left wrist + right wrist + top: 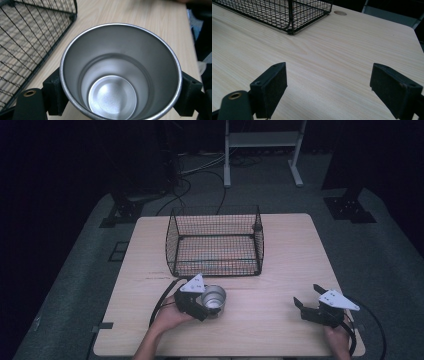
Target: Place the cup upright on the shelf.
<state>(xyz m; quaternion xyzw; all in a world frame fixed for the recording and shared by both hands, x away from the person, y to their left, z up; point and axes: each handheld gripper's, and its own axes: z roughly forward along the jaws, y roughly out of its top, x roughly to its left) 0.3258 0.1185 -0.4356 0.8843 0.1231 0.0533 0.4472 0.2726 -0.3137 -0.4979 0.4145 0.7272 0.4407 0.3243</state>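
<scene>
High view: my left claw [209, 306] grips the steel cup [214, 299] at six o'clock of the basket [216, 241]; my right claw [306, 296] gapes wide, empty.

The surface [280, 260] is pale wood with a visible grain. A black wire basket [216, 241] stands on its far middle. A steel cup [214, 299] sits just before the basket.

high view dim, dark edges | gripper views brighter, sharp
</scene>
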